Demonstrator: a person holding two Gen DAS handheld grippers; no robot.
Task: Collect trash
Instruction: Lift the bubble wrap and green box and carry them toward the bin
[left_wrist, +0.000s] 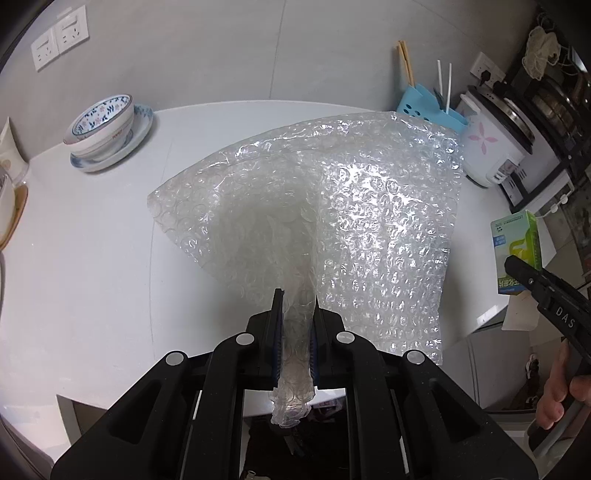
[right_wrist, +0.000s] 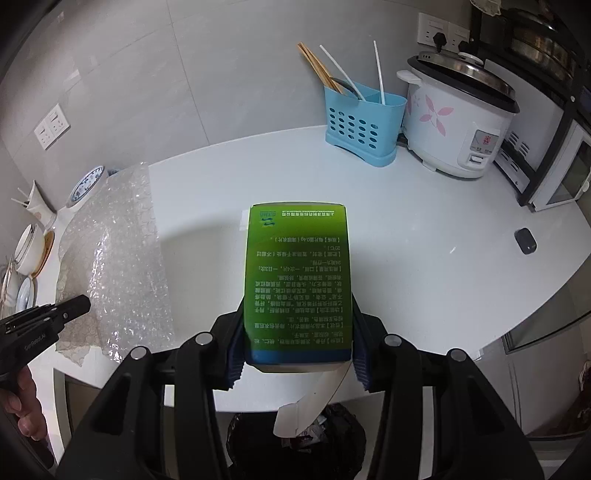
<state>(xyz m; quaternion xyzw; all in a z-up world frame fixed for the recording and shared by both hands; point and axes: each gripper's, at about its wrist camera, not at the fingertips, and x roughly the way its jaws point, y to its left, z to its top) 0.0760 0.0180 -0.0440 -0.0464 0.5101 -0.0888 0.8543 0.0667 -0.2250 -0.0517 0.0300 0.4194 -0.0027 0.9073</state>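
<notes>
1. A white countertop (right_wrist: 406, 229) is seen in both wrist views; every place below is given relative to it.
2. A sheet of bubble wrap (left_wrist: 354, 229) is spread over the near middle of the countertop in the left wrist view, with one bunched corner drawn off the front edge. In the right wrist view the same sheet (right_wrist: 114, 258) is seen at the countertop's left front.
3. The bunched corner is pinched between the jaws of the left gripper (left_wrist: 295, 317), which are closed on it just past the front edge.
4. A white rice cooker (right_wrist: 454, 118) with pink flower print is set at the back right of the countertop, against the wall.
5. A green medicine box (right_wrist: 297, 280) is clamped by its lower sides between the blue pads (right_wrist: 236, 354) of the right gripper (right_wrist: 297, 350). It is held above the front edge, with an open white flap hanging below.
6. A bin lined with a black bag (right_wrist: 343, 439) is seen below the front edge, under the box.
7. A blue utensil holder (right_wrist: 360, 125) with chopsticks is placed at the back, just left of the cooker.
8. A patterned bowl (left_wrist: 98, 123) on a saucer is seen at the back left.
9. A small dark object (right_wrist: 525, 240) lies at the right side.
</notes>
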